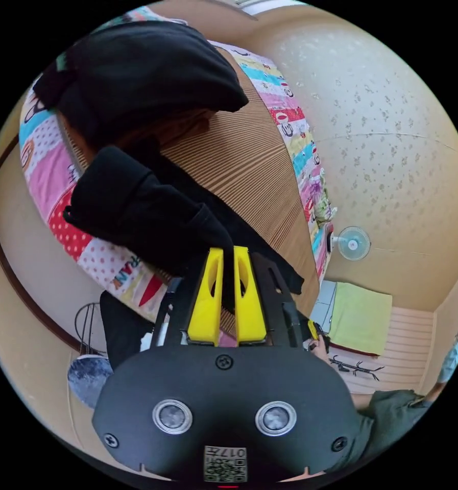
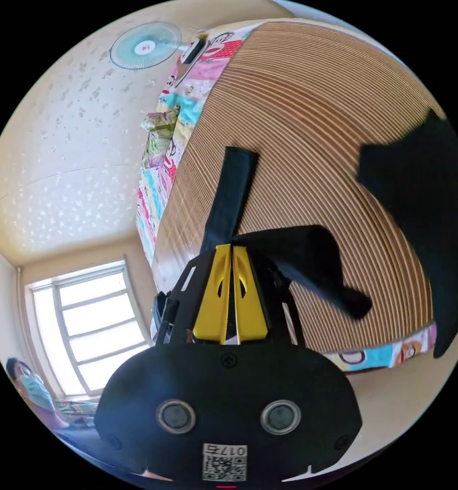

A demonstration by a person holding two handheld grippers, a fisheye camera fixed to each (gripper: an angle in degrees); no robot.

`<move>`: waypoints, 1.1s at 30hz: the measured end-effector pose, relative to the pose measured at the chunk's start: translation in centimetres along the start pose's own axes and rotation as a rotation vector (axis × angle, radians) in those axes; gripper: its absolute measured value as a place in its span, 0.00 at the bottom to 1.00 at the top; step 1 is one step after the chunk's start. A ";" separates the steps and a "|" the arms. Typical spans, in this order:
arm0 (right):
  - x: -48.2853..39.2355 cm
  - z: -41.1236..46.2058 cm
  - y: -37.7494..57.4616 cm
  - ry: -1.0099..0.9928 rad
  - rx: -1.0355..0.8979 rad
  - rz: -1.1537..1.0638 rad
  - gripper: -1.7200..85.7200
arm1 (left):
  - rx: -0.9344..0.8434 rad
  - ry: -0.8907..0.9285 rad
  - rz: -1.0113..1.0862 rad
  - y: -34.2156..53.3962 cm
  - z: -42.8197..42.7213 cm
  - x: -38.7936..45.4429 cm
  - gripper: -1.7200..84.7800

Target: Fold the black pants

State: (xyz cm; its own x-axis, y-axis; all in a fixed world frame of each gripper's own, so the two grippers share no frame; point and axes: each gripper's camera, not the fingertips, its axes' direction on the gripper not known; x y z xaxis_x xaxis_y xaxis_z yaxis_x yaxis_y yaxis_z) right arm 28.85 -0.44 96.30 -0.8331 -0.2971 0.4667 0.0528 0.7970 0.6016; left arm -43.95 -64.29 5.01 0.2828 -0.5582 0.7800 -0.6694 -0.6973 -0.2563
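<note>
Left gripper view: black pants point(image 1: 152, 204) are pinched in the left gripper point(image 1: 227, 250) above the striped bed point(image 1: 249, 168); right gripper point(image 2: 231, 248) fingers are likewise closed on cloth. Both edges should be kept level and taut.

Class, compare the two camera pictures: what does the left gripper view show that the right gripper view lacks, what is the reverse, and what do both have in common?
Left gripper view alone: a green mat on the floor, and a black heap at the bed's far end.
Right gripper view alone: a bright window.
Both: yellow jaws closed on the black pants, namely the left gripper and right gripper, plus the striped bed mat and a fan.
</note>
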 end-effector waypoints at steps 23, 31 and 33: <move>-6.2 30.7 0.5 0.997 -0.356 -0.589 0.02 | -0.307 -0.204 0.180 -4.1 22.8 6.2 0.03; 0.9 24.4 6.3 1.030 -0.450 -0.189 0.02 | -0.222 -0.117 -0.020 -2.0 16.0 1.0 0.12; 1.8 22.4 7.1 0.936 -0.430 -0.061 0.02 | -0.175 -0.092 -0.077 -2.6 14.1 -0.7 0.13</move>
State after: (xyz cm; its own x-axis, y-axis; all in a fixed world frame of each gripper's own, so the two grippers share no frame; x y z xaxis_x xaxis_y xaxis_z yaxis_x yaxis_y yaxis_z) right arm 15.38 16.47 86.94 -0.0886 -0.7679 0.6344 0.3704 0.5659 0.7366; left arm -32.70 -68.39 -2.90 0.3942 -0.5503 0.7361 -0.7501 -0.6554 -0.0882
